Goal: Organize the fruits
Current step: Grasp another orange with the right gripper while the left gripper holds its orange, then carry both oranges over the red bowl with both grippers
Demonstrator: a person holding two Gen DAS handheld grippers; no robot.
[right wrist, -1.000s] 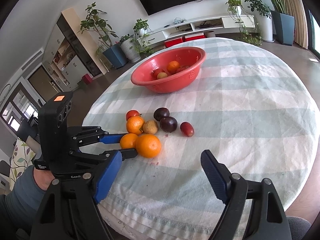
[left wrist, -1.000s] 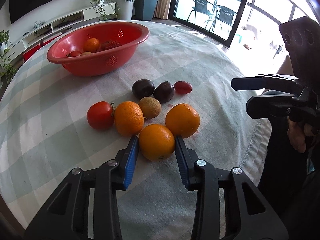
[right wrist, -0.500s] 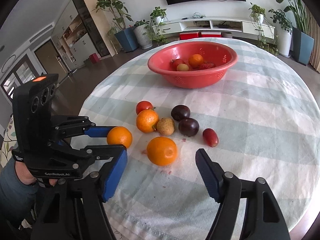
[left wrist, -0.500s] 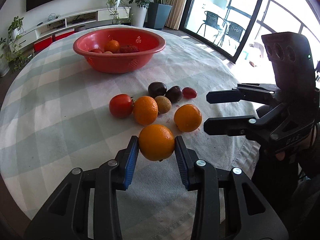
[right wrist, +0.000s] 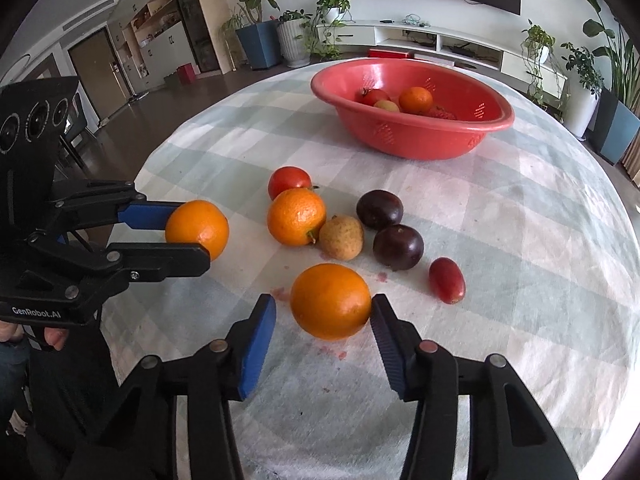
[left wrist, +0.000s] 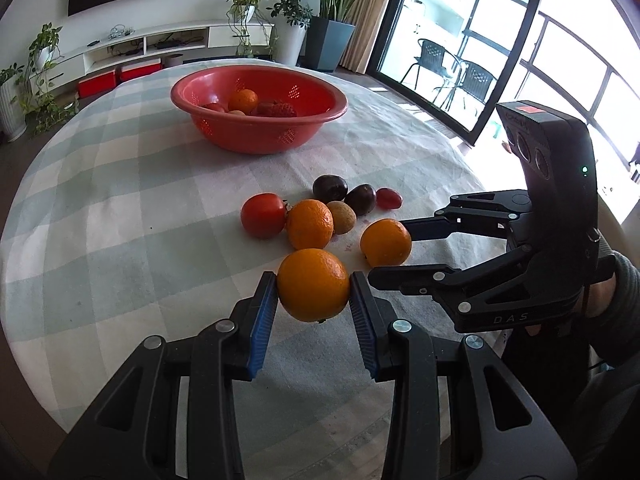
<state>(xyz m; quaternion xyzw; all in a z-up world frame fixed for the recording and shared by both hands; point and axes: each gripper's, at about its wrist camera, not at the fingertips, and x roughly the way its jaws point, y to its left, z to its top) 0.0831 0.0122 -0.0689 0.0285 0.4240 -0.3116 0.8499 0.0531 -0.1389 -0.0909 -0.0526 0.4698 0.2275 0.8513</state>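
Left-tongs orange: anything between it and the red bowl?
Nothing blocks it. The orange is clamped in the left tongs, above the cloth; the loose fruit sits low, right of the line to the red bowl.

Bare checked worktop (left wrist: 120,208) fills the left of the left wrist frame, an open lane up to the red colander (left wrist: 258,120) at upper centre. The fruit cluster around the tomato (left wrist: 263,215) blocks mid-frame; the right tool (left wrist: 390,254) crowds the right.

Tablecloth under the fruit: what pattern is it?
The tablecloth is a pale green and white check, clearest in the right wrist view.
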